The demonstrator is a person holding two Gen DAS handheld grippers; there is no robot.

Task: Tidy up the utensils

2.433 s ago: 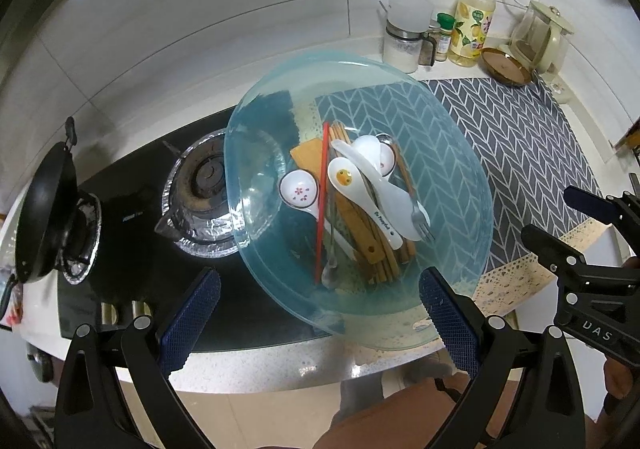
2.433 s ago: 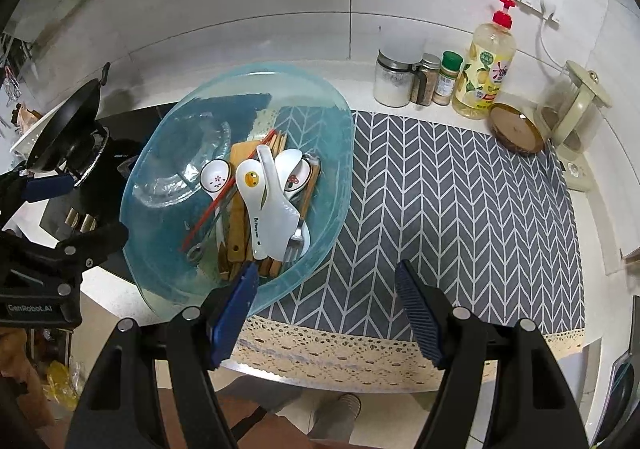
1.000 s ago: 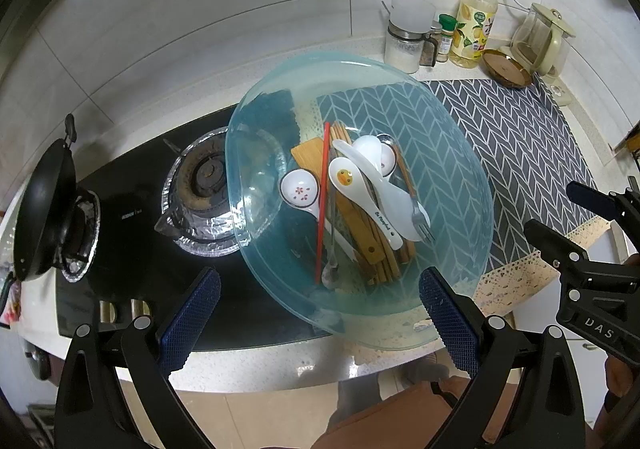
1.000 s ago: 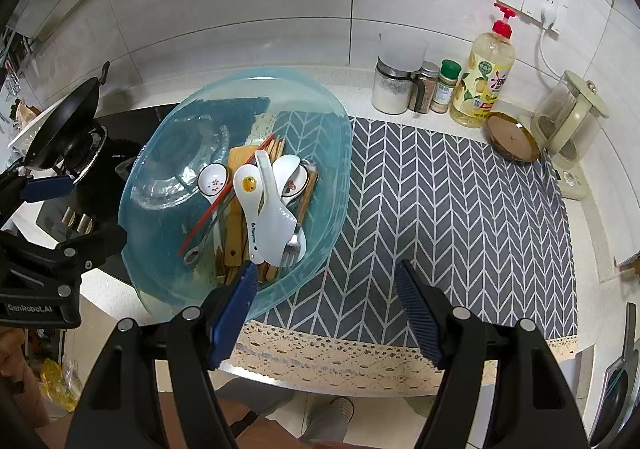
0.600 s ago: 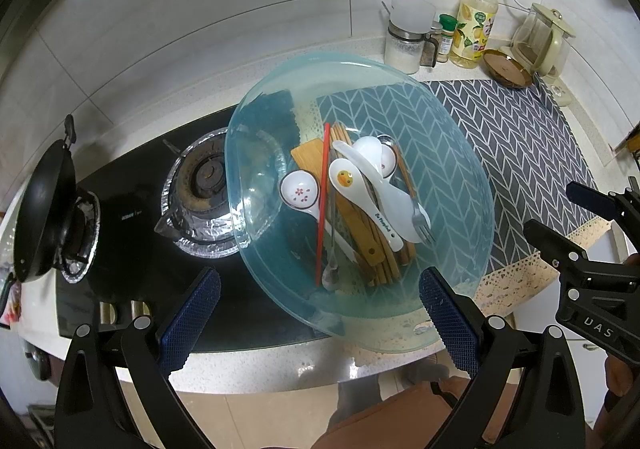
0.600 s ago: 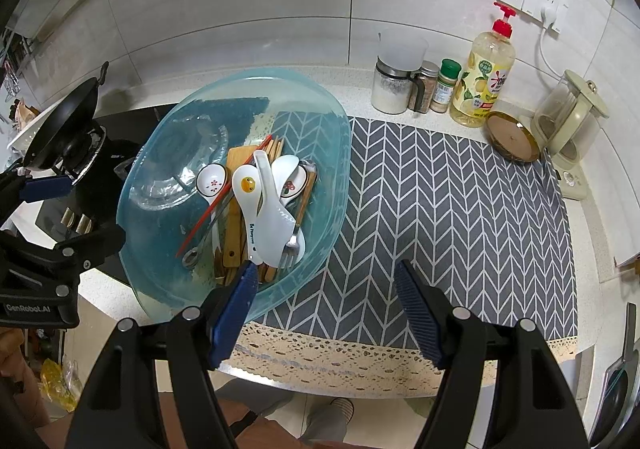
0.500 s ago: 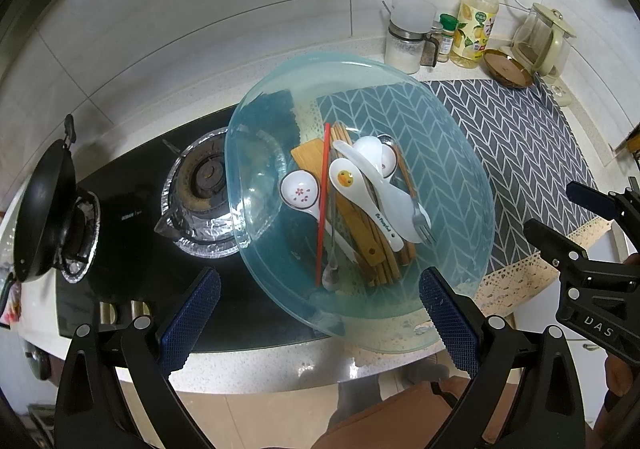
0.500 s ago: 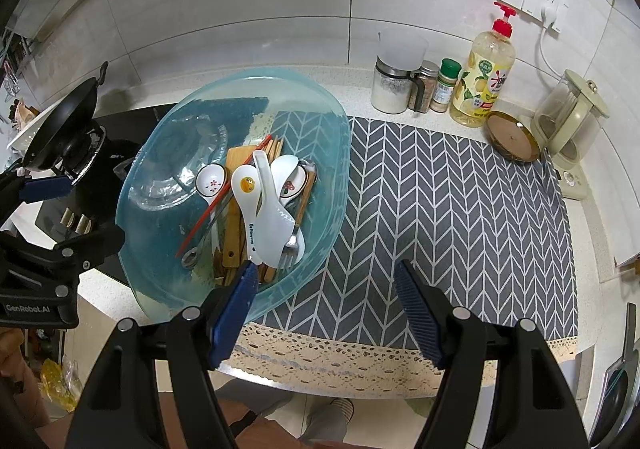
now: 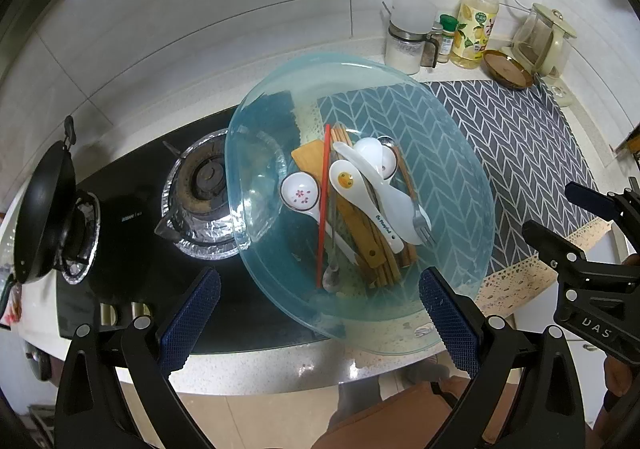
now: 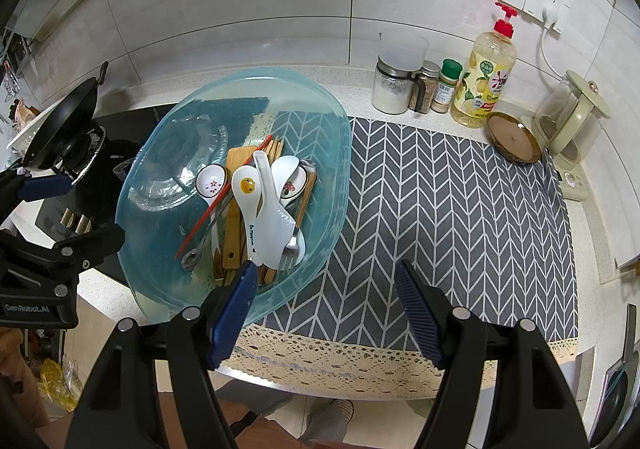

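utensils point(image 9: 360, 209) lie heaped together in the basin point(image 9: 460, 153) between stove and mat; left gripper point(image 9: 320, 303) hangs near it, wide open, empty. right view: same unsorted heap; right gripper point(image 10: 326, 303) wide open, empty, over the mat point(image 10: 460, 209).

A translucent blue plastic basin point(image 10: 320, 249) sits on the worktop point(image 10: 592, 233), overlapping the grey chevron mat point(image 10: 460, 209) and black gas hob point(image 9: 120, 241). Spoons, chopsticks and a fork point(image 10: 290, 249) lie piled inside it. Jars and a bottle stand behind the mat.
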